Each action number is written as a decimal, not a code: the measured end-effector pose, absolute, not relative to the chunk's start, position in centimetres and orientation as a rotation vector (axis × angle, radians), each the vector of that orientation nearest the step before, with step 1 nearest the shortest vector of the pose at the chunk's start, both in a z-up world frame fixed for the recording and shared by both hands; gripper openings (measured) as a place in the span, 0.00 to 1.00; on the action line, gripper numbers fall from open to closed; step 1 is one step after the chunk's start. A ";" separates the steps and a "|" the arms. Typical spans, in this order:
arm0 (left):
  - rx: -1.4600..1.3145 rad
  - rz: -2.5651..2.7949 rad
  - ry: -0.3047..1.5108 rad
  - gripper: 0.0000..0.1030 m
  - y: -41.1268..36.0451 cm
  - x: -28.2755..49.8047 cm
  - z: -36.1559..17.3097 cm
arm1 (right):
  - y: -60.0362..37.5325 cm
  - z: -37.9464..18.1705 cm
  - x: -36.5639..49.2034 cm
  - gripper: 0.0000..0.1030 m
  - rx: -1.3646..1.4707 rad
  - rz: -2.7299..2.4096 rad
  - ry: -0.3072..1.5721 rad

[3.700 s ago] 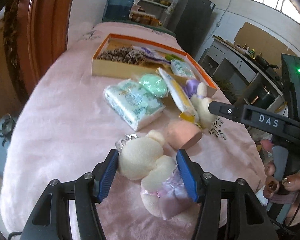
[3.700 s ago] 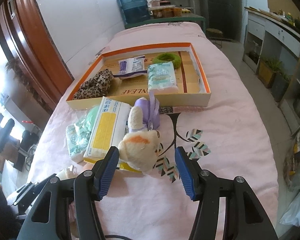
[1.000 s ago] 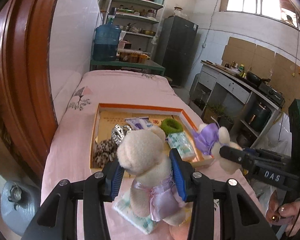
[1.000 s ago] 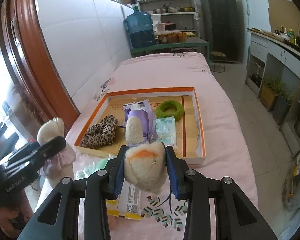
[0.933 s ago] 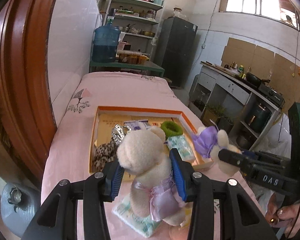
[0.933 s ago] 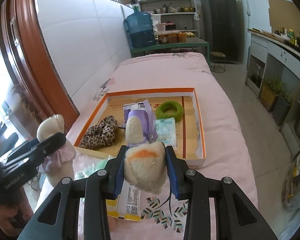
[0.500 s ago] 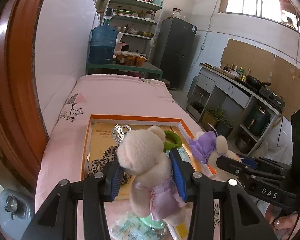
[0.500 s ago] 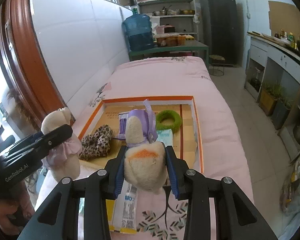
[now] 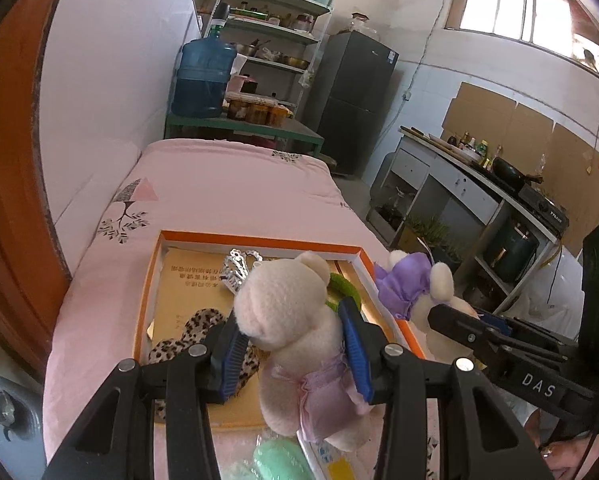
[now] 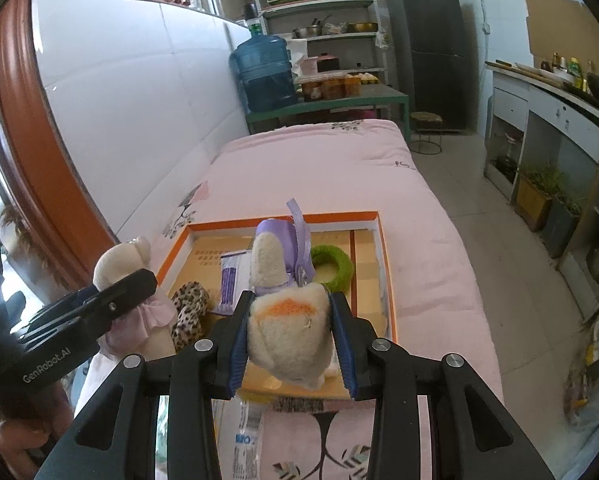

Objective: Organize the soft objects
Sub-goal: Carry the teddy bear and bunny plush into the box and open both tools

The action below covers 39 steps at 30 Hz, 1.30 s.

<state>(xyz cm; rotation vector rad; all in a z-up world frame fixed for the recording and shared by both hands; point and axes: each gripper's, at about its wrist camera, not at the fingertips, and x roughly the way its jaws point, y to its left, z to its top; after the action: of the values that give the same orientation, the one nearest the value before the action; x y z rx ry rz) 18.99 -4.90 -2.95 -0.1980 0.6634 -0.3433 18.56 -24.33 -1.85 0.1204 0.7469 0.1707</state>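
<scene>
Cream plush bear in pink skirt (image 9: 295, 344) clamped by left gripper (image 9: 295, 352) above orange-rimmed cardboard tray (image 9: 147, 304). Right gripper (image 10: 291, 344) clamps cream plush toy with purple ribbon (image 10: 287, 320) over tray's near edge, beside green fuzzy ring (image 10: 333, 266).

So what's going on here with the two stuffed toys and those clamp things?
A person is tidying soft things into an orange-rimmed box on a pink-covered table, with a handheld gripper in each hand. The left gripper is clamped on a cream teddy bear in a pink skirt, and the right gripper is clamped on a plush toy with a purple bow. Both toys are held above the box's near end. A leopard-print scrunchie and a green ring already lie inside.
</scene>
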 end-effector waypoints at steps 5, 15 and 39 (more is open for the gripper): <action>-0.209 -0.331 0.671 0.43 -4.8 20.6 -3.3 | -24.1 -2.2 19.8 0.37 0.121 0.181 0.751; -0.206 -0.253 0.668 0.43 -3.4 24.5 -3.7 | -23.0 -3.8 23.2 0.37 0.143 0.225 0.792; -0.275 -0.195 0.835 0.43 -0.8 32.0 -8.1 | -20.9 -7.5 29.3 0.37 0.081 0.228 0.904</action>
<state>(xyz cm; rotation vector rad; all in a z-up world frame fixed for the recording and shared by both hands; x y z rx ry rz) 32.00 -0.83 -8.09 -0.2749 0.8354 -0.1947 29.26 -20.94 -7.54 0.0807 0.9037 0.2280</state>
